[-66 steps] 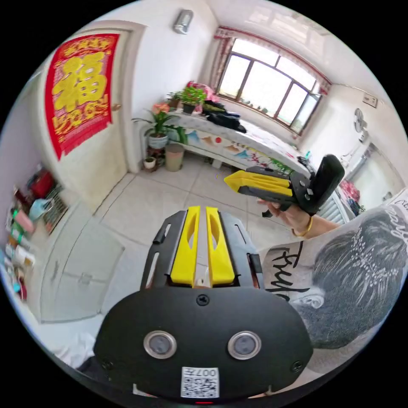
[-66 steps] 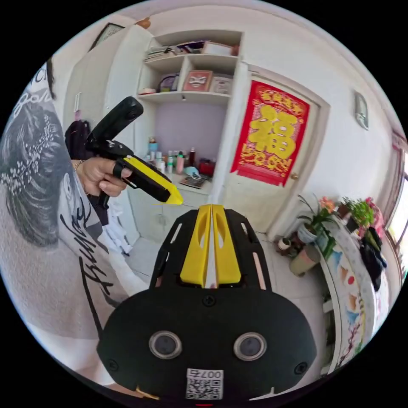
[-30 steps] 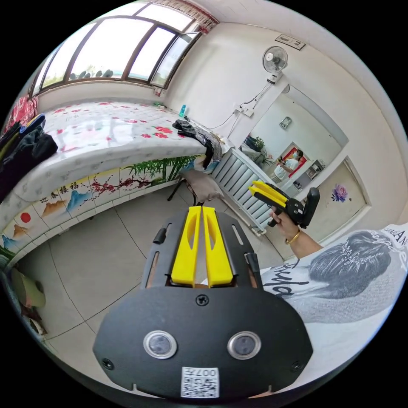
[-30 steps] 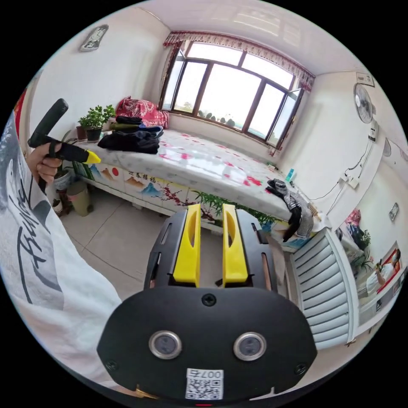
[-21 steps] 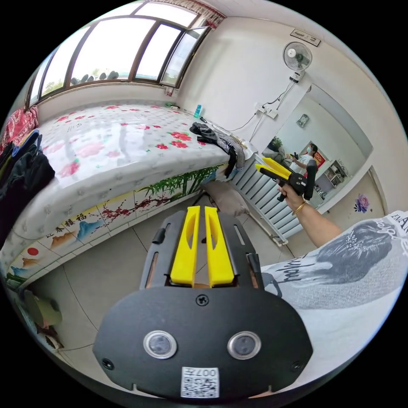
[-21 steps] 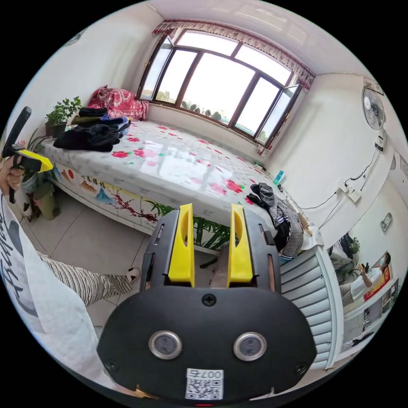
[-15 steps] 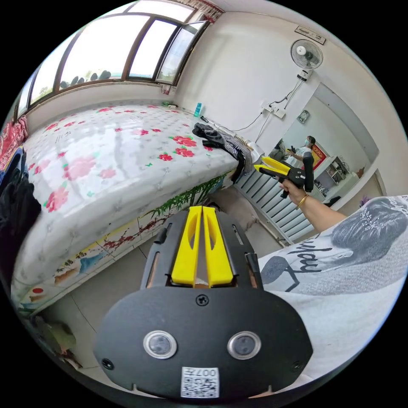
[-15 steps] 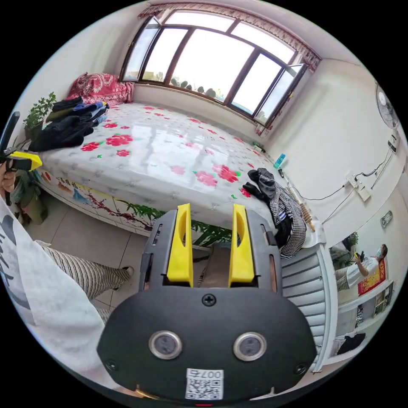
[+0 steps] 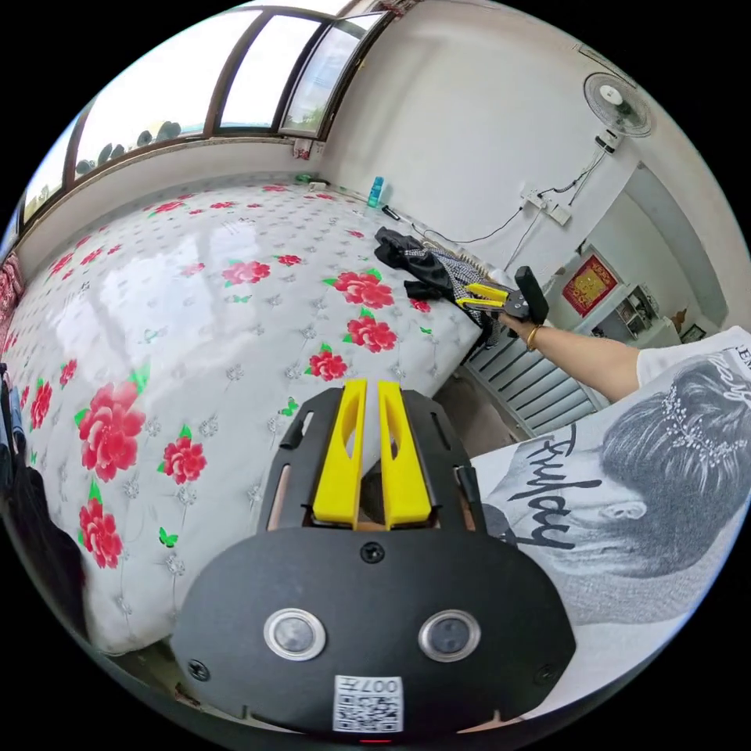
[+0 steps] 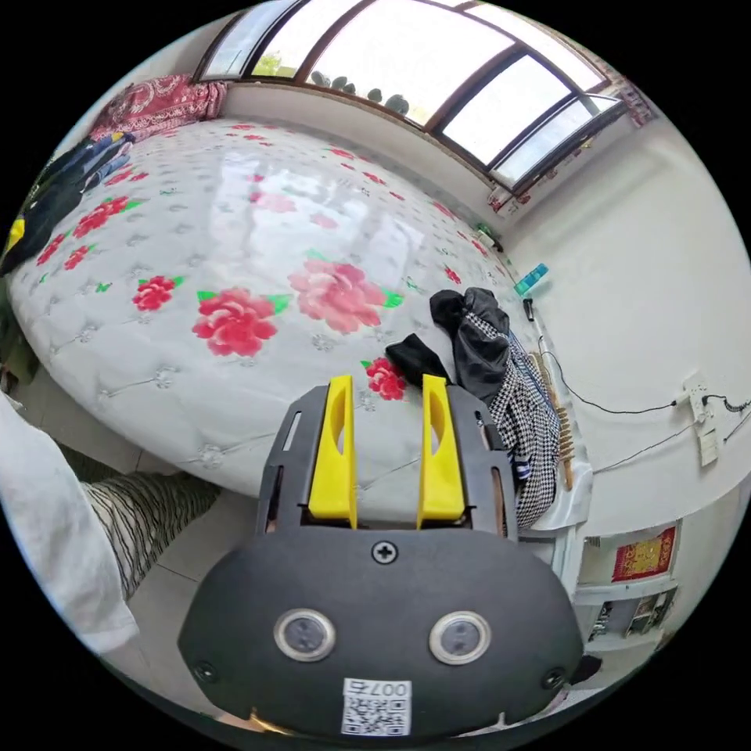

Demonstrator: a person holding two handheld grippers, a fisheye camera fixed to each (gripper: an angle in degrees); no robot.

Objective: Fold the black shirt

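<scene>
A heap of dark clothes lies at the bed's near corner, with black pieces and a checkered garment that droops over the edge. I cannot tell which piece is the black shirt. My right gripper is open and hovers over the bed's edge just short of the heap, holding nothing. In the left gripper view a hand holds the right gripper right beside the heap. My left gripper hangs over the bed's side, its jaws a narrow gap apart and holding nothing.
The bed has a glossy white cover with red flowers. Folded dark clothes and a red bundle sit at its far end. A radiator stands by the corner. A blue bottle stands by the wall.
Both views swung from the door and shelves round to the bed and came close to it. The right gripper opened and reached out to the dark heap at the bed's corner.
</scene>
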